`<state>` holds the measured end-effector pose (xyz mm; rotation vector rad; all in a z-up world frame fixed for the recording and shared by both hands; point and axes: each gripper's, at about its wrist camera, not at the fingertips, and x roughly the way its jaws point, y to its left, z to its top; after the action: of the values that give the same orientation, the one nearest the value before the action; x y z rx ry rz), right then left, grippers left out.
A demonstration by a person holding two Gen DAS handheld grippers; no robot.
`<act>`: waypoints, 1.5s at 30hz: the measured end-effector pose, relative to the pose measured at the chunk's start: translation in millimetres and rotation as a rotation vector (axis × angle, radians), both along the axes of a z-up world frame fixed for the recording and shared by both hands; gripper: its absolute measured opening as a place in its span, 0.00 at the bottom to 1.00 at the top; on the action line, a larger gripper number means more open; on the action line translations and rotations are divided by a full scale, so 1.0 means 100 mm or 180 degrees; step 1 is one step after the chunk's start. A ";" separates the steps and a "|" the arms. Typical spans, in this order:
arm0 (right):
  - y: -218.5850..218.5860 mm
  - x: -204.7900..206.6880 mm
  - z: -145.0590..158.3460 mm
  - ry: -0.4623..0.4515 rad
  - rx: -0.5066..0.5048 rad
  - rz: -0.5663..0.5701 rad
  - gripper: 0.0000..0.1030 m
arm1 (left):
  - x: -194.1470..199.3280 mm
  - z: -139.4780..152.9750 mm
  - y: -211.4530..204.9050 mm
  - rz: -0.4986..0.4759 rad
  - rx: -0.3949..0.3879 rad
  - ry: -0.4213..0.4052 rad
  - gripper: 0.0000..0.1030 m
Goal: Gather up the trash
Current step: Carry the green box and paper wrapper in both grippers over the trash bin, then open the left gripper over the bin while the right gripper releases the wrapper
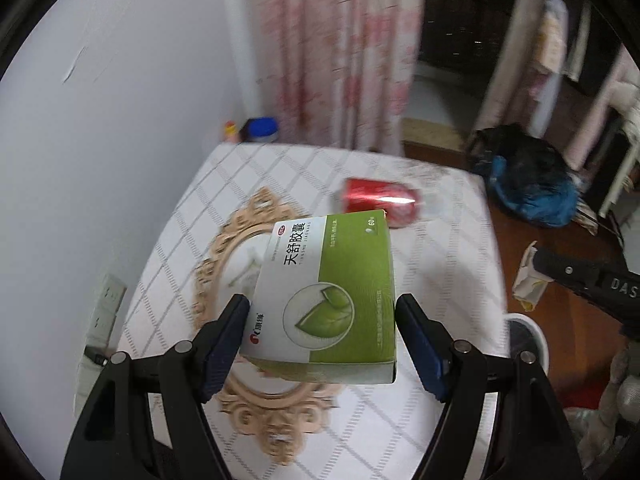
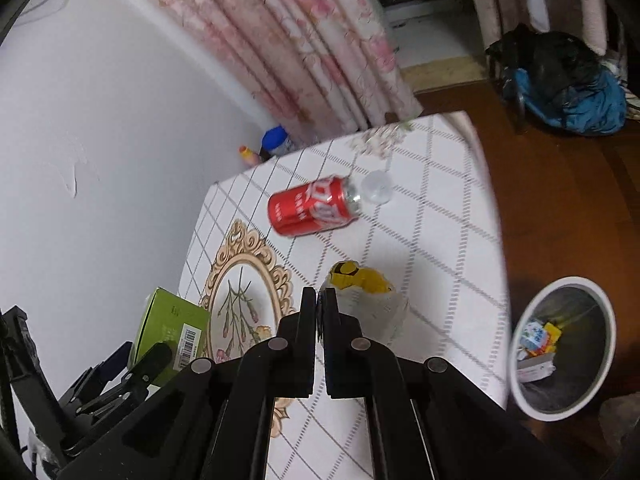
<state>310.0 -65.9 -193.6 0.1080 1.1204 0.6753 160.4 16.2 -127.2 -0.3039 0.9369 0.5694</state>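
L gripper (image 1: 322, 312) pinches the green-white medicine box (image 1: 324, 300) by its side walls, above the table (image 1: 440, 280); light, crushable cardboard. R gripper (image 2: 319, 300) nips the crumpled yellow-white wrapper's (image 2: 366, 292) edge, jaws nearly together; limp, prob. slips. Cola can (image 2: 314, 206) lies on table.

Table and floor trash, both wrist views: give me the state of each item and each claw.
Left claw: shut on medicine box, lifted.
Right claw: shut on crumpled wrapper.
Red can: lying on its side, tablecloth.
Trash bin: upright on floor, partly filled.
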 end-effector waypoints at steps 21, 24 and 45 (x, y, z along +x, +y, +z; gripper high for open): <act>-3.18 0.72 -0.70 0.0618 -0.0337 -0.1286 0.03 | 2.16 -1.16 -2.37 -0.1576 -0.1147 0.0774 0.72; -3.41 0.83 -1.09 0.0879 -0.0299 -0.1377 0.03 | 2.36 -1.42 -2.46 -0.1593 -0.1233 0.1029 0.74; -3.34 0.85 -2.08 0.1369 -0.1301 -0.1110 0.97 | 2.05 -1.81 -2.47 -0.1336 -0.0420 0.1387 1.00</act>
<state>395.2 -399.7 -401.2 0.0973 1.5855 0.1007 365.3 -231.0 -307.8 -0.0924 1.4193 0.1851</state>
